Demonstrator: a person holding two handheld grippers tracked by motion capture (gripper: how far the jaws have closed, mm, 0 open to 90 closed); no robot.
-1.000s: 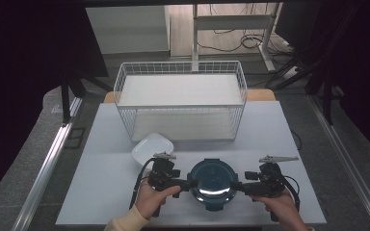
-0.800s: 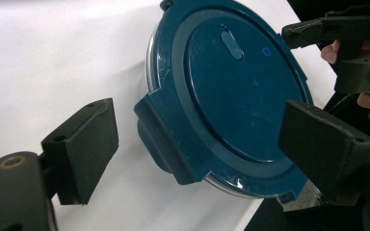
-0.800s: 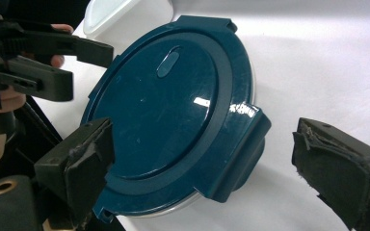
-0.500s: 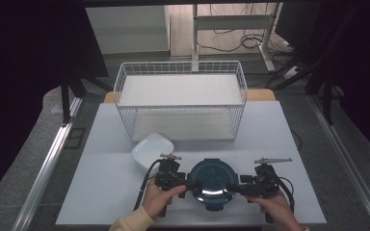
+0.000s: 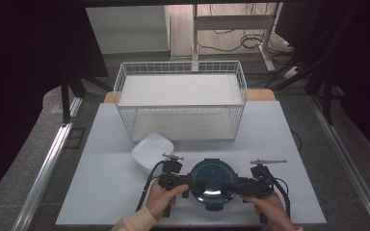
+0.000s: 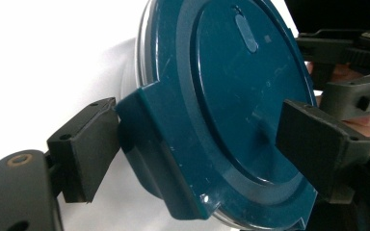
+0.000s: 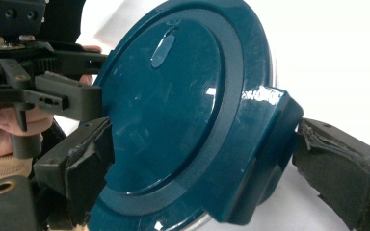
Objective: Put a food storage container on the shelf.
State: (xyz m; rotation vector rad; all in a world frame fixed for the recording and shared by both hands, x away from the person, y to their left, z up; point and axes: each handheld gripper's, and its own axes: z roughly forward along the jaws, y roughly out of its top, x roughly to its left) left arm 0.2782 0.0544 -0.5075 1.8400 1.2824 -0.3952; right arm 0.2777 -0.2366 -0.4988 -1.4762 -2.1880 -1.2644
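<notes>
Grippers (image 5: 189, 184) (image 5: 232, 186) — jaws straddling teal lid's (image 5: 212, 179) clasps

The right gripper (image 7: 200, 173) is straddling the dark blue round lid (image 7: 173, 115) — one jaw lying over its top, the other just beside its side clip, jaws spread. Beyond, the left gripper (image 7: 53, 91) is reaching in — a hand (image 7: 9, 120) holding it.

Two hands reach in from the near edge, each holding a gripper. The left gripper (image 5: 189, 183) and right gripper (image 5: 231, 186) point inward toward each other, jaws parted.
</notes>
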